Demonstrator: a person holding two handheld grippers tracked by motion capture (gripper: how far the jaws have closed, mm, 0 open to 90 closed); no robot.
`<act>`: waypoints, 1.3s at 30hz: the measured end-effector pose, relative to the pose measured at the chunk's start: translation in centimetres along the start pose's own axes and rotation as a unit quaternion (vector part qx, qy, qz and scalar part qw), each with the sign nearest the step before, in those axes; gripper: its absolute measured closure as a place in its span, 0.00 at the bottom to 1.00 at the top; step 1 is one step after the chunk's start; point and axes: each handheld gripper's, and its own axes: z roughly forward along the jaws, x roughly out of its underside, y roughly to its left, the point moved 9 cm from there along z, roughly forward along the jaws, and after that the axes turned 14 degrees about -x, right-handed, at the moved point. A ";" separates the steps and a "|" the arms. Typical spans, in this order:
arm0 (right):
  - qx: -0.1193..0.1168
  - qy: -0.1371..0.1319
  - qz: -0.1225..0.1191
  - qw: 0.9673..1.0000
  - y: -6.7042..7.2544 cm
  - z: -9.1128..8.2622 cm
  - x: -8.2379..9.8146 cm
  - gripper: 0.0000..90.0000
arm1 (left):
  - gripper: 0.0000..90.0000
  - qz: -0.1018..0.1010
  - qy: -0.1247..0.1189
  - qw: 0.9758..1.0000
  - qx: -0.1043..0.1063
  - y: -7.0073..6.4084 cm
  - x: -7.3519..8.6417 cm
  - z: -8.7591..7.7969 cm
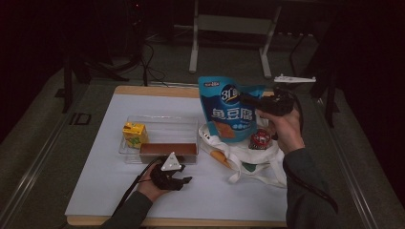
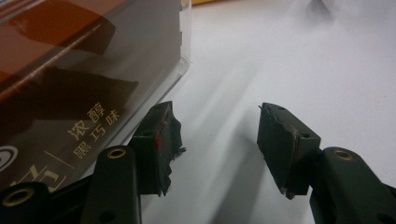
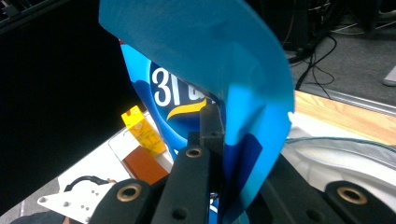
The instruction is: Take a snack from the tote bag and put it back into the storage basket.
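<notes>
My right hand-held gripper [image 1: 248, 100] is clamped on the upper edge of the blue pouch [image 1: 229, 112], holding it upright above the white tote bag [image 1: 248, 160] (a red-lidded item [image 1: 261, 139] lies on the bag). My left hand-held gripper [image 2: 215, 140] rests on the table [image 1: 105, 176] with jaws partly apart and nothing between them, its left pad just beside the clear tray [image 1: 162, 125]. The tray holds a yellow carton [image 1: 134, 133] and a brown box [image 1: 168, 150].
</notes>
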 end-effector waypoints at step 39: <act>-0.052 -0.005 0.000 0.999 3.4 3.8 -1.6 1.00 | 0.51 -0.010 -0.013 1.000 0.003 0.1 -0.1 -0.3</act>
